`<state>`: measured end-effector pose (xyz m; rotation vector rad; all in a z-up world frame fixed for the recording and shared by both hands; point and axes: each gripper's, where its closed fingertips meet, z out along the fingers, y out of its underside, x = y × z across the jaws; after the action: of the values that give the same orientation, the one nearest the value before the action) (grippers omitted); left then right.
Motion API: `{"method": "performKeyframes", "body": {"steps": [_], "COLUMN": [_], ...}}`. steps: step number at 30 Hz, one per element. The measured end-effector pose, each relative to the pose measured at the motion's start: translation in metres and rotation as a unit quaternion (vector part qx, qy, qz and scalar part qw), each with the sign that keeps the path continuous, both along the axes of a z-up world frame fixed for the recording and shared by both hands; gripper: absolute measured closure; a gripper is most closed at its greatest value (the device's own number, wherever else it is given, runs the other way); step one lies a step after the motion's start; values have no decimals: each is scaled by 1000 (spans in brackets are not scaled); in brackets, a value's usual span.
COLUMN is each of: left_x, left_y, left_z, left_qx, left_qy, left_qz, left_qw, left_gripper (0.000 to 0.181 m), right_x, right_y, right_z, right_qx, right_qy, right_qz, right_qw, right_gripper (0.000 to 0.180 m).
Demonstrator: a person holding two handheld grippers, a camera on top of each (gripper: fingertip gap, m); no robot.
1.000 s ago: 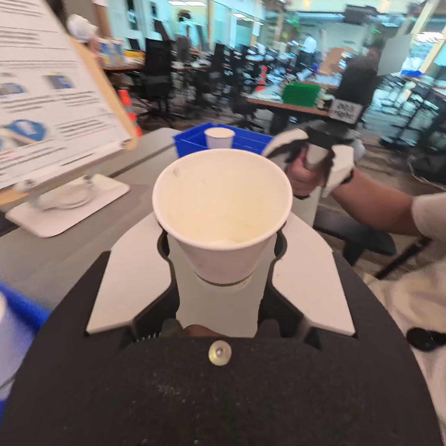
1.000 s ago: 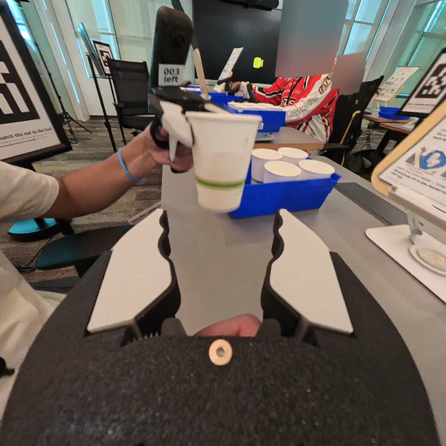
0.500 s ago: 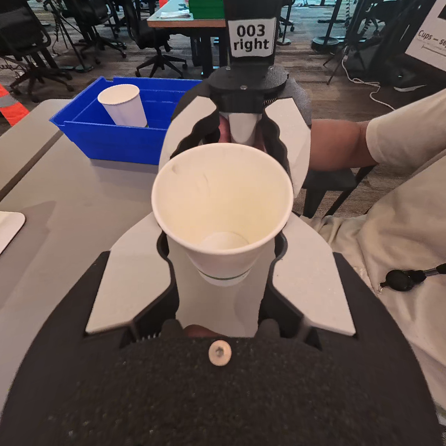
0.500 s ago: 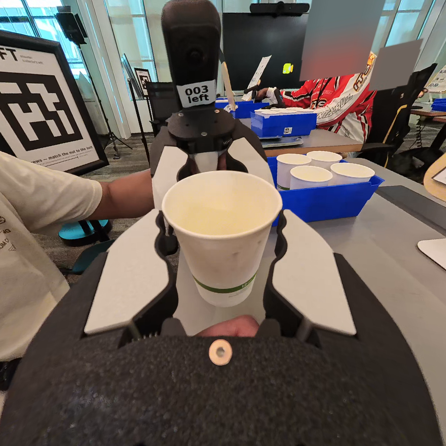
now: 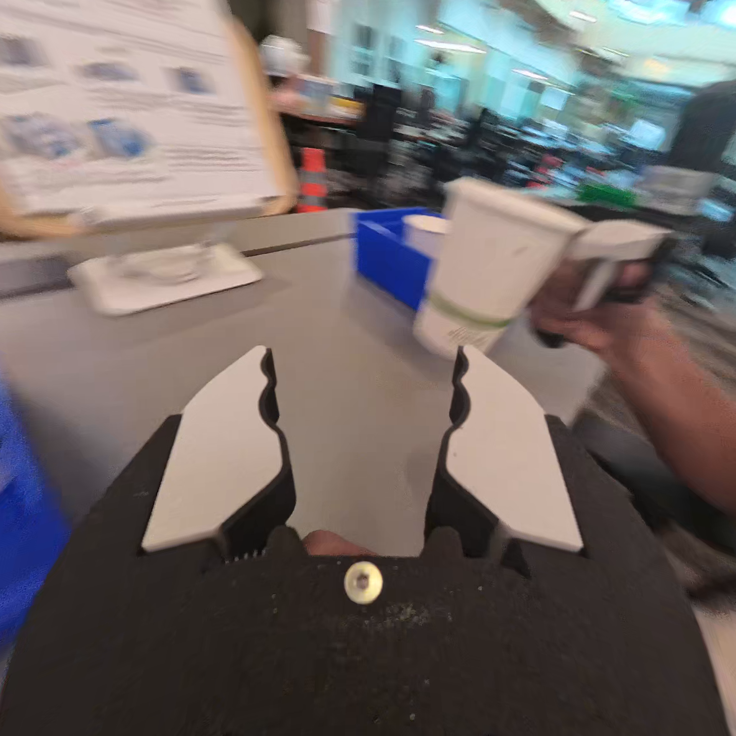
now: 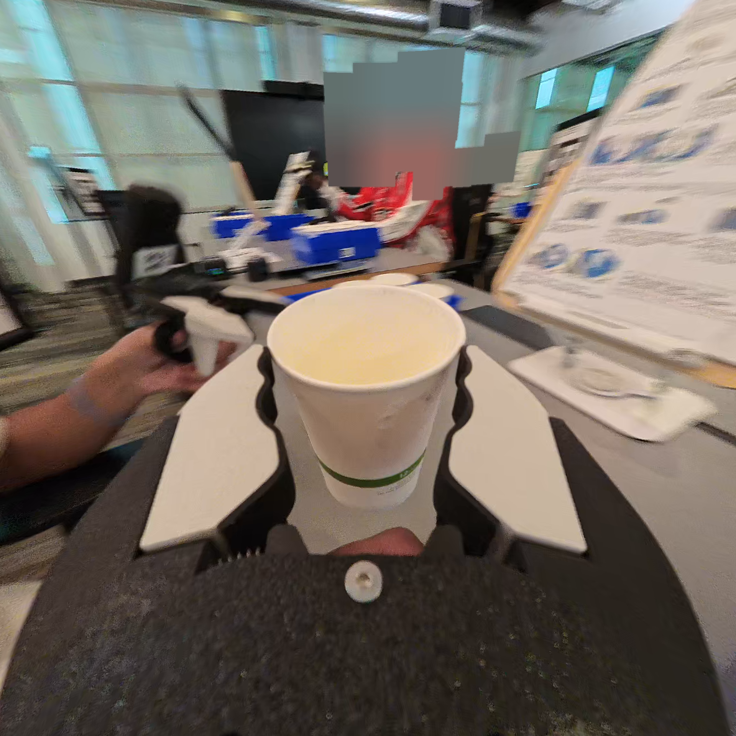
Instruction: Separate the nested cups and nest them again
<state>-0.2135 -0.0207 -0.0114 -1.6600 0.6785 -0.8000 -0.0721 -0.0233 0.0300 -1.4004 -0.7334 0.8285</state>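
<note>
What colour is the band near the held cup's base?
Green, on the white cup; clearest in the right wrist view.

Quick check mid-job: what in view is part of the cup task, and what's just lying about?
Job:
paper cup, clamped in the right gripper
left gripper, open and empty
blue bin holding another cup

Lying about:
instruction board on its white stand
orange cone
</note>
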Motion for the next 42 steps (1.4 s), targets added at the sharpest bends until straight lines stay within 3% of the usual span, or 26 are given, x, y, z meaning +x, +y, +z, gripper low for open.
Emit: {"method": "performKeyframes", "body": {"steps": [2,5,7,12,22,42], "left_x": [-38,-66,-68,-57,-59,-41], "left_y": [12,11,9,8,7,5], "left_z": [-25,-45,-57,-67,-66,-89], "left_qx": [-7,34,42,27,32,17], "left_qy": [-8,26,51,64,74,116], "left_qz": [151,243,245,219,217,184], "left_qw": [988,969,967,973,973,976], "left_gripper": [100,105,110,109,110,111], "right_x": [42,124,176,251,296,294], "right_y": [14,42,59,119,192,187], "right_z": [22,52,61,36,-14,-88], "right_qx": [24,47,48,-2,-61,-162], "right_qy": [6,7,2,-53,-42,-79], "right_qz": [-98,-294,-404,-532,-575,-552], "right_qw": [995,955,913,845,815,814], "right_gripper": [92,92,92,92,92,91]}}
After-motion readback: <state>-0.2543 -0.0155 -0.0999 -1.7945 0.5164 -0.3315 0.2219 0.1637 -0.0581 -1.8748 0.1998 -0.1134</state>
